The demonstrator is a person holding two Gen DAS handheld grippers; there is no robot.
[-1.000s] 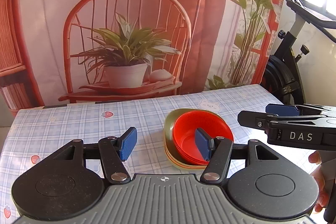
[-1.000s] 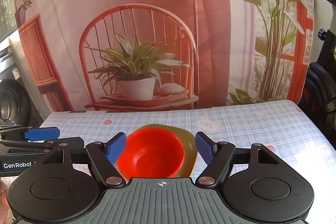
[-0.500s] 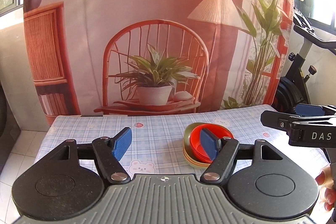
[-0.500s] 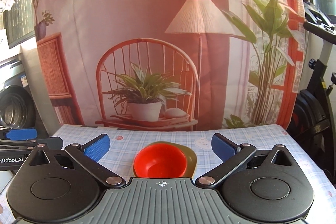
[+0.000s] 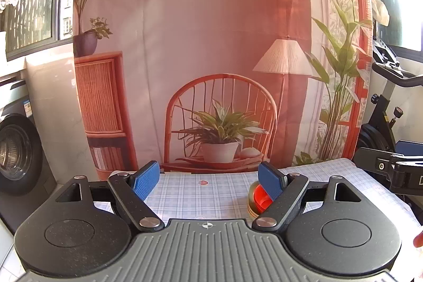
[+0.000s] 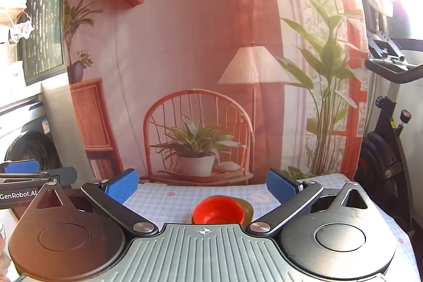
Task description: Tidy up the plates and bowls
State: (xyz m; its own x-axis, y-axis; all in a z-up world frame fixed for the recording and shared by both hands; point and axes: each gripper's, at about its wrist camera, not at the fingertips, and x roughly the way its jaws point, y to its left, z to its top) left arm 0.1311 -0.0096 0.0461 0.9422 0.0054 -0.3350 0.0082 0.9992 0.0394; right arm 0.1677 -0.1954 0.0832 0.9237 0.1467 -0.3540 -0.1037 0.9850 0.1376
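A stack of red bowls sits nested on olive and tan plates on the checked tablecloth. In the left wrist view the same stack shows partly behind the right finger. My left gripper hovers well back from the stack, its jaws opening with nothing between them. My right gripper stands wide open, empty, high and back from the bowls. Each gripper shows at the edge of the other's view: the right gripper and the left gripper.
A printed backdrop hangs behind the table. An exercise bike stands to the right, a washing machine to the left. A fingertip shows at the right edge of the left wrist view.
Both grippers have drawn back and risen from the stack, which now looks small and far. Both sets of jaws have spread wider. The bowls and plates stay where they were.
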